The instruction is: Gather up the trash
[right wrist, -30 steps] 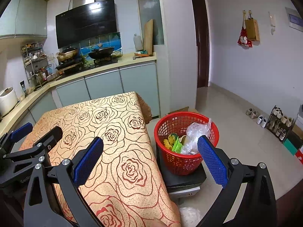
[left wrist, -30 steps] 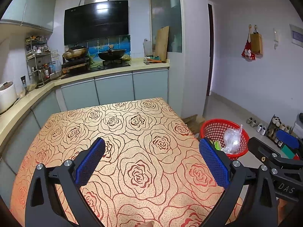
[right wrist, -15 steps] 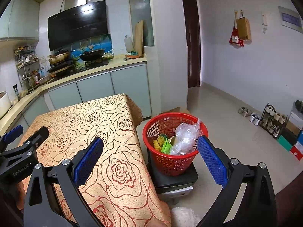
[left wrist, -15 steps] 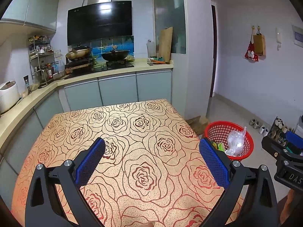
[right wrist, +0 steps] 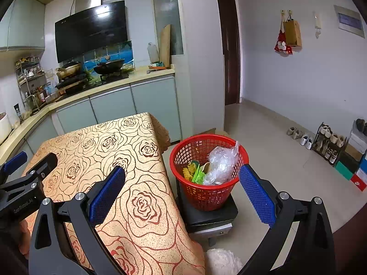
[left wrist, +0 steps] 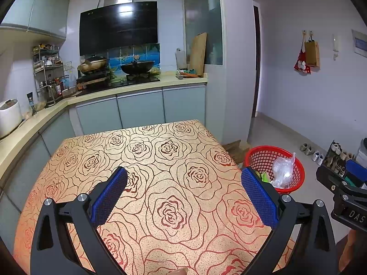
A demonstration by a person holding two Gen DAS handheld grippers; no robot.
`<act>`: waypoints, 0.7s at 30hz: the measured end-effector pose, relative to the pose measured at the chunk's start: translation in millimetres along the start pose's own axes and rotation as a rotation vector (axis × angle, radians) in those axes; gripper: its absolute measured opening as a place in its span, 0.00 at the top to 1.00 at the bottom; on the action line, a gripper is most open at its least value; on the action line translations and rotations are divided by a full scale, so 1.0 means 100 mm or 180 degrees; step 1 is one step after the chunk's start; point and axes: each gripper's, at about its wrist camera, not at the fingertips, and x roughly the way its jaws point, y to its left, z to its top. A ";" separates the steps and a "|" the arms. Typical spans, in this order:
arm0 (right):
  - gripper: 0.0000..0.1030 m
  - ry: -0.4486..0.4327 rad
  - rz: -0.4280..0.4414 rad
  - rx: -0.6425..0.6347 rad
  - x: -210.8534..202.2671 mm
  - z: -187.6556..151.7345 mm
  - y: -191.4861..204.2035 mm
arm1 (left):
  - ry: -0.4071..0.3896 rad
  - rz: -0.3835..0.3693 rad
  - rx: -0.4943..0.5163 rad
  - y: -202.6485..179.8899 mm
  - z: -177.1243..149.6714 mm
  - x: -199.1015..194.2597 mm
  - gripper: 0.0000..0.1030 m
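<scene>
Covering most of both views: table w/ rose-pattern cloth (left wrist: pixel 169 183), nothing lying on the part that shows. Standing just beside its right edge, on a dark low stool (right wrist: pixel 208 213): red basket (right wrist: pixel 207 183), already holding trash, i.e. clear crumpled plastic bag (right wrist: pixel 221 165), green wrapper (right wrist: pixel 197 176), yellow bits (right wrist: pixel 188 169).

Hovering over near part of table: left gripper (left wrist: pixel 183 197), jaws spread wide, blue pads apart, nothing between. Hanging over table's right edge, pointing toward basket: right gripper (right wrist: pixel 182 192), also released and empty, basket seen between its pads but not touched.

Step in hand, as judgement: probably end of collecting, or pause between items, since no trash visible on cloth. On floor at bottom of right view: white fluffy thing (right wrist: pixel 223 262), cannot tell what.

Next move: needs a look for leftover pieces outside these views; if found, approach w/ open jaws, pinch lightly, carry over basket rim, let go.
</scene>
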 end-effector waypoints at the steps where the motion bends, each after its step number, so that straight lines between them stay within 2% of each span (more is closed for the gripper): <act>1: 0.06 0.0002 -0.0001 0.0002 0.00 0.00 0.00 | 0.0003 -0.0003 0.0004 0.00 0.00 0.00 0.07; 21: 0.06 0.0025 -0.0007 0.0022 -0.02 -0.08 0.00 | 0.0012 -0.0003 0.0009 0.01 0.00 -0.01 0.07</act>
